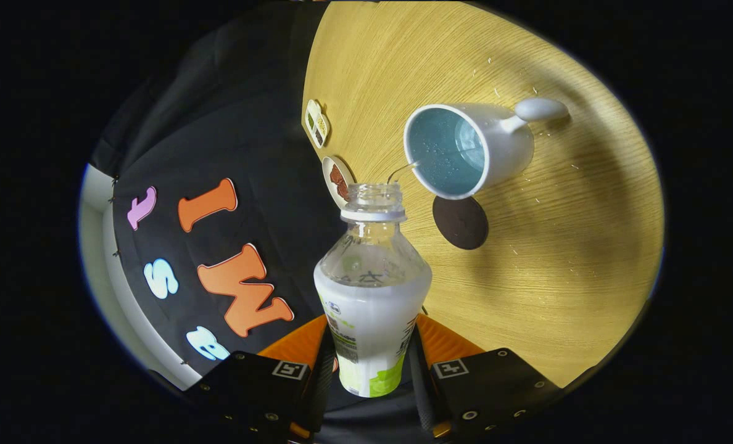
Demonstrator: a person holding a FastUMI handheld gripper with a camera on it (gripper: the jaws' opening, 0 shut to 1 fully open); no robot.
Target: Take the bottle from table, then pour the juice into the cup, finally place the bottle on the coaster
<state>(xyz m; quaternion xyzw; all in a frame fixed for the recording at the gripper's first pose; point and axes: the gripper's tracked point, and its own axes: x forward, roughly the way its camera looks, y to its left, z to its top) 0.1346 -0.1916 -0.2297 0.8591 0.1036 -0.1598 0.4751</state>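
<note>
My gripper (371, 357) is shut on the clear plastic bottle (372, 290), both fingers pressing its labelled body. The bottle is uncapped and tipped over, its open mouth pointing toward the cup. A thin stream (402, 169) runs from the mouth into the white cup (465, 151), which has a pale blue inside and its handle on the far side. The cup stands on the wooden table (558, 246) just beyond the bottle's mouth. A round dark brown coaster (460, 222) lies on the table beside the cup, close to the bottle's neck.
Two small flat pieces, a light one (317, 123) and a round one with a brown picture (337, 179), lie near the table's edge by the booth wall. Small white specks are scattered on the wood around the cup.
</note>
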